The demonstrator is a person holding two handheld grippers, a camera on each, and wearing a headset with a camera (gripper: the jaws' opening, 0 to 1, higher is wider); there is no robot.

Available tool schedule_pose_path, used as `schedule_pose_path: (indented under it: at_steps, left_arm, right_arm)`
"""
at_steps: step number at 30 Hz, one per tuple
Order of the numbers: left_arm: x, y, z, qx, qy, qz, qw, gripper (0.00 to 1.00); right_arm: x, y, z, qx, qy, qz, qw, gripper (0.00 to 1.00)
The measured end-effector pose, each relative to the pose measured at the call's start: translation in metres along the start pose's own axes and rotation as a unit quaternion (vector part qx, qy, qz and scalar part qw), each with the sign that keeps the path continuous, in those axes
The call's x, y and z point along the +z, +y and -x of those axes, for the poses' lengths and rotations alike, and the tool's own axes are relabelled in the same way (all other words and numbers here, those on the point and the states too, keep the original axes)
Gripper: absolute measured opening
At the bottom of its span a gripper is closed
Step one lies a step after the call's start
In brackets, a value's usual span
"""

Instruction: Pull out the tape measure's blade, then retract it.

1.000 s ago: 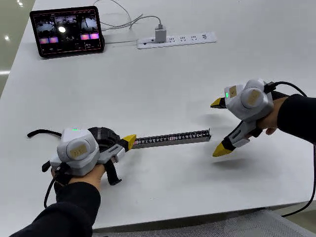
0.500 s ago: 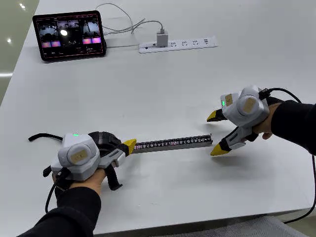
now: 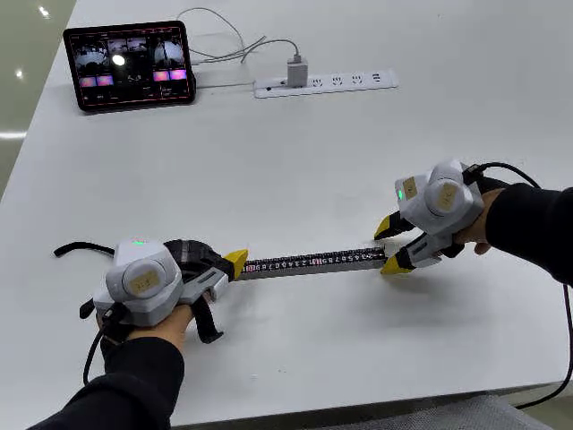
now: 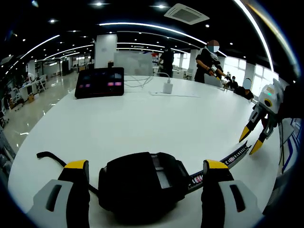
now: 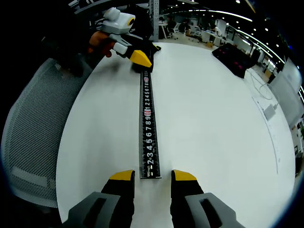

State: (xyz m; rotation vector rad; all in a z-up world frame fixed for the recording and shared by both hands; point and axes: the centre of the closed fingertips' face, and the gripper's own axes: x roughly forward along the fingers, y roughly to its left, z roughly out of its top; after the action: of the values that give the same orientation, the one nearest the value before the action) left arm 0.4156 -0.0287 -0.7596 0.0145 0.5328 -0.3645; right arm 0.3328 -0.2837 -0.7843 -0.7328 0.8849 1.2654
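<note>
- Your left hand-held gripper (image 4: 146, 164) straddles the tape measure case (image 4: 137, 183), at 8 o'clock on the worktop (image 3: 295, 152); can't tell if it's clamped.
- The blade (image 5: 148, 123) lies extended toward 3 o'clock.
- Your right hand-held gripper (image 5: 153, 175) is released, jaws flanking the blade tip.

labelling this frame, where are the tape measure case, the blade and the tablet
tape measure case (image 4: 140, 185): left gripper view, middle of the black housing
blade (image 5: 148, 126): right gripper view, numbered face midway along
tablet (image 3: 130, 64): head view, middle of its screen
</note>
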Motion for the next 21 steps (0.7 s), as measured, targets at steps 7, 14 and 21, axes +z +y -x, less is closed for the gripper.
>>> schedule_pose_path:
  at_steps: [7, 14, 21]
  left_arm:
    - [-0.0002, 0.0, 0.0001, 0.001, 0.001, 0.001, 1.0, 0.95]
    - [0.0018, 0.0014, 0.0004, 0.003, 0.0, 0.003, 1.0, 0.94]
    - [0.0001, 0.0039, 0.0002, 0.009, 0.004, 0.006, 0.9999, 0.9]
  right_arm:
    - [-0.0024, 0.0008, -0.0017, 0.002, 0.006, 0.007, 1.0, 0.16]
    - [-0.0043, 0.0012, -0.0027, 0.004, 0.009, 0.006, 0.9999, 0.12]
    - [-0.0038, 0.0018, -0.0021, 0.006, 0.009, 0.007, 0.9999, 0.11]
